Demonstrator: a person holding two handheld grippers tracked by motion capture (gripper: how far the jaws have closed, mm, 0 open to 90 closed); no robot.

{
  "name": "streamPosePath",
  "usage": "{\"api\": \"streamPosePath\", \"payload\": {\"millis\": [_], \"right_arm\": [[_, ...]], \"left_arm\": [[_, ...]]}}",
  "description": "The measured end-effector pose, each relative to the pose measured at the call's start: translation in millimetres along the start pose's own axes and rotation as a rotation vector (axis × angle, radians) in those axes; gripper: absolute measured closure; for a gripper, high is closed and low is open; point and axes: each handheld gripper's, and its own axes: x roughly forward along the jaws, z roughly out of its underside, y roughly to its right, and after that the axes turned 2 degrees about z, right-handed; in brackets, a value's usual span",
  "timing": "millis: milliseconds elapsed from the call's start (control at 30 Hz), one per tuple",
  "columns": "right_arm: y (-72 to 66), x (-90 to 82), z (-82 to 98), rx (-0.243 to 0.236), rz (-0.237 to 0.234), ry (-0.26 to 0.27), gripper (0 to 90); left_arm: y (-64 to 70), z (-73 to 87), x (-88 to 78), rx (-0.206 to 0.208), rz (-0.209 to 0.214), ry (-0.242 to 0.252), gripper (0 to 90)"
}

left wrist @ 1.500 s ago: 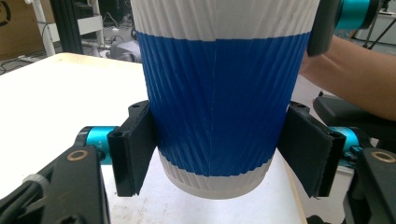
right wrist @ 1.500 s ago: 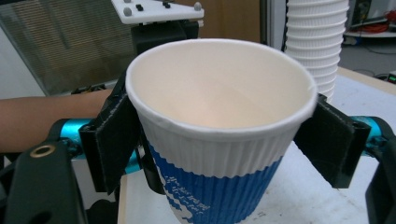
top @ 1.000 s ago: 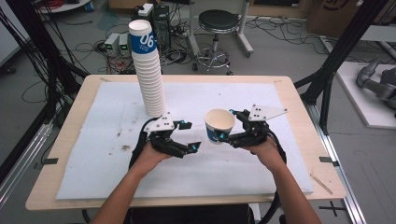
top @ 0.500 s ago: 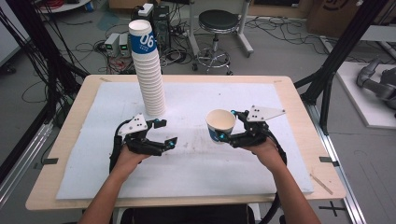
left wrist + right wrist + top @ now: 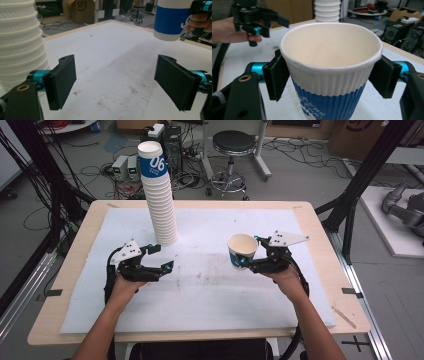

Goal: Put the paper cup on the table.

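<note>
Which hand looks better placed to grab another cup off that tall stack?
Probably the left: the left gripper sits open and empty beside the cup stack, while the right gripper already grips a paper cup.

A wooden table (image 5: 320, 220) carries a stained white mat (image 5: 225, 290) bearing a tall cup stack (image 5: 159, 200).

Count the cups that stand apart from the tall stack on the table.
1. A single paper cup is held upright between the right gripper's jaws, right of the table's middle. The stack of cups stands at the back left; its nested cups cannot be counted exactly.
</note>
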Motion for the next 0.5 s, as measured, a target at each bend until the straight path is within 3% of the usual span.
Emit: {"api": "streamPosePath", "payload": {"millis": [200, 433, 500], "right_arm": [[20.3, 0.0, 7.2, 0.025, 0.111, -0.010, 24.9], [45.5, 7.4, 25.3, 0.107, 0.262, -0.057, 24.8], [53.4, 11.4, 31.9, 0.145, 0.287, -0.071, 24.8]], "left_arm": [[-8.6, 4.4, -13.8, -0.023, -0.052, 0.022, 17.5], [-14.3, 8.3, -17.6, -0.045, -0.080, 0.025, 17.5], [-15.0, 9.3, -17.3, -0.049, -0.082, 0.021, 17.5]]}}
